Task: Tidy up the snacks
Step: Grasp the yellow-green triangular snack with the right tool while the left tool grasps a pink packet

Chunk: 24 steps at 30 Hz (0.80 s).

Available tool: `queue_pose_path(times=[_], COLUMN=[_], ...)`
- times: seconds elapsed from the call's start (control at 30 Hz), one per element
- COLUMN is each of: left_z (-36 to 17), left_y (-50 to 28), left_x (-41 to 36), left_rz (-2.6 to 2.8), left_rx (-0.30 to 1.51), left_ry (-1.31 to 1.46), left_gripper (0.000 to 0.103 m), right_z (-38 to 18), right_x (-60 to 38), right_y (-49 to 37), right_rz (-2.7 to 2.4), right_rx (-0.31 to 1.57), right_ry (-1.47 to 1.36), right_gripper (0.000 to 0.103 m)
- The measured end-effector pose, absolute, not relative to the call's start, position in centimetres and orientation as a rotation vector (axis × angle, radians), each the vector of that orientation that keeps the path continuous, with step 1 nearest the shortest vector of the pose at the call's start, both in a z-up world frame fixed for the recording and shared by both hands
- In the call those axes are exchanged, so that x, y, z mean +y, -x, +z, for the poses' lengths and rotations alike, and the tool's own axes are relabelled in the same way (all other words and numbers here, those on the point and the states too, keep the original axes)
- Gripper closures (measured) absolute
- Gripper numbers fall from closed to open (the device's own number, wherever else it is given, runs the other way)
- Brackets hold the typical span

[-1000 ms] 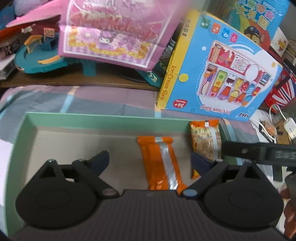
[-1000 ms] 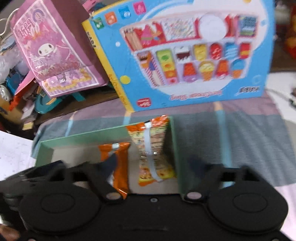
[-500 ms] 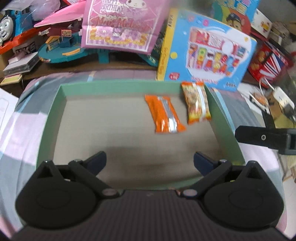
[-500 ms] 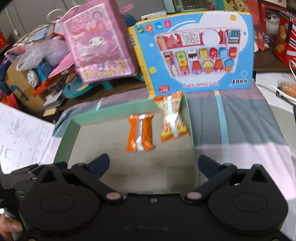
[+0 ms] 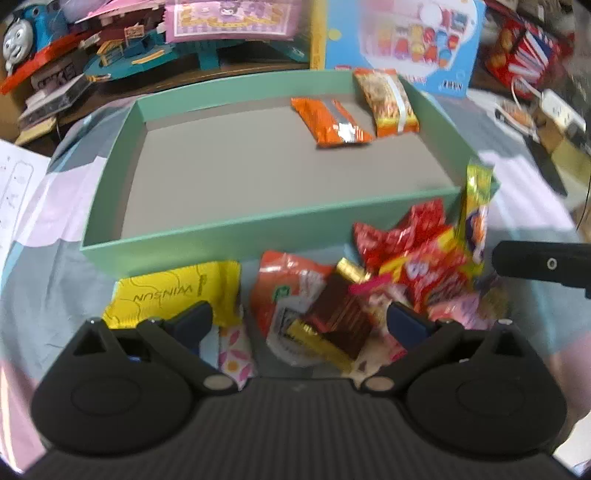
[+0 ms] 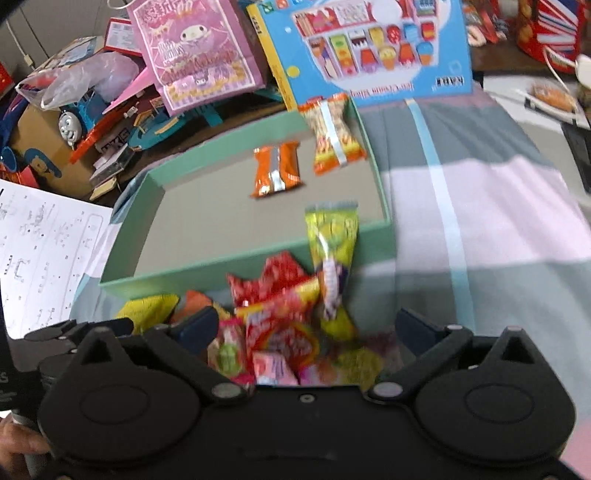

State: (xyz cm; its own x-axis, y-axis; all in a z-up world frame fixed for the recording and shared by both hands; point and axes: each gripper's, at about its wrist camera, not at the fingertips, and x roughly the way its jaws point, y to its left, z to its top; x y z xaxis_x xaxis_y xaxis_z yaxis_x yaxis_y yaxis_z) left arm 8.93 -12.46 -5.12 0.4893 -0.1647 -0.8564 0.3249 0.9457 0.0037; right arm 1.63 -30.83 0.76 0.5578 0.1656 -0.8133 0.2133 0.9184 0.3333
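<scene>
A shallow green box (image 5: 258, 229) (image 6: 373, 155) lies on the cloth. Inside it, at the far right, are an orange snack bar (image 5: 328, 123) (image 6: 275, 170) and an orange-yellow packet (image 5: 388, 101) (image 6: 334, 136). A pile of loose snacks sits in front of the box: a yellow packet (image 5: 173, 293), an orange-white bag (image 5: 288, 291), a brown-gold bar (image 5: 340, 314), red packets (image 5: 402, 232) (image 6: 277, 280) and a tall yellow-green packet (image 5: 476, 206) (image 6: 332, 243) leaning on the box wall. My left gripper (image 5: 299, 321) and right gripper (image 6: 306, 328) hover open above the pile, holding nothing.
Behind the box stand a blue ice-cream toy box (image 6: 369, 44), a pink gift bag (image 6: 195, 48) and a toy train set (image 5: 33, 26). A printed paper sheet (image 6: 40, 251) lies left. Cables and a plug (image 5: 554, 107) lie at the right. A hand (image 6: 18, 446) holds the other gripper.
Both grippers have drawn back from the box, bringing the snack pile in front of it into view. Both stay open. The two snacks in the box have not moved.
</scene>
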Motion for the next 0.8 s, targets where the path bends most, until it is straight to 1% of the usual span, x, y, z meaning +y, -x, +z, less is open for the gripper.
queue_pose_path(times=[0.07,0.13,0.23,0.27,0.33,0.37,0.43,0.5,0.53,0.57,0.6,0.63,0.67,0.73,0.8], left_z=[-5.6,-5.8,-5.7,-5.6,-5.3,-5.1,-5.1,-5.2,-5.2,-5.4,-5.5,-5.6,-5.6,-5.8,-6.0], left_y=[-8.5,-8.1,-8.2,-8.2,-8.0,-7.9,-7.6,-7.6,-7.5,-7.5,-7.4,-7.4,-7.4,-7.6,-8.0], left_x=[-12.4,-12.3,-12.3,-12.5,-13.2,-13.6,-14.6,-15.5,-15.9,-16.2,-16.4,-16.5,-16.5,-16.4,-16.4], left_rz=[-0.311,-0.32,-0.337,-0.343,-0.367,-0.379,-0.397,-0.413,-0.424,-0.439,-0.456,-0.472,-0.483,-0.503,-0.508], left_rx=[1.022,1.025,1.03,1.032,1.023,1.015,1.004,1.001,1.003,1.007,1.013,1.016,1.015,1.028,1.034], left_ry=[-0.201,-0.214,-0.21,-0.206,-0.2,-0.204,-0.221,-0.233,-0.237,-0.235,-0.232,-0.23,-0.229,-0.213,-0.21], left_gripper=[0.0,0.0,0.0,0.0,0.0,0.0,0.001,0.008,0.017,0.034,0.046,0.062,0.068,0.069,0.069], right_z=[0.3,0.0,-0.1,-0.1,-0.2,-0.2,-0.1,-0.2,-0.3,-0.5,-0.7,-0.9,-1.1,-1.6,-2.3], right_x=[-30.5,-30.3,-30.3,-30.4,-30.8,-31.0,-31.2,-31.6,-31.8,-32.1,-32.2,-32.3,-32.4,-32.4,-32.3], right_y=[-0.7,0.0,0.0,-0.1,-0.3,-0.4,-0.5,-0.9,-1.0,-1.3,-1.4,-1.7,-1.9,-2.4,-2.8], right_rz=[-0.033,-0.036,-0.053,-0.062,-0.073,-0.075,-0.08,-0.085,-0.088,-0.09,-0.091,-0.09,-0.089,-0.08,-0.071], right_rx=[0.985,0.983,0.976,0.972,0.96,0.951,0.932,0.925,0.923,0.922,0.923,0.926,0.928,0.932,0.94], right_ry=[-0.433,-0.437,-0.431,-0.432,-0.441,-0.448,-0.448,-0.451,-0.454,-0.459,-0.464,-0.47,-0.472,-0.47,-0.463], right_gripper=[0.007,0.01,0.017,0.023,0.033,0.04,0.049,0.051,0.052,0.052,0.052,0.052,0.052,0.052,0.057])
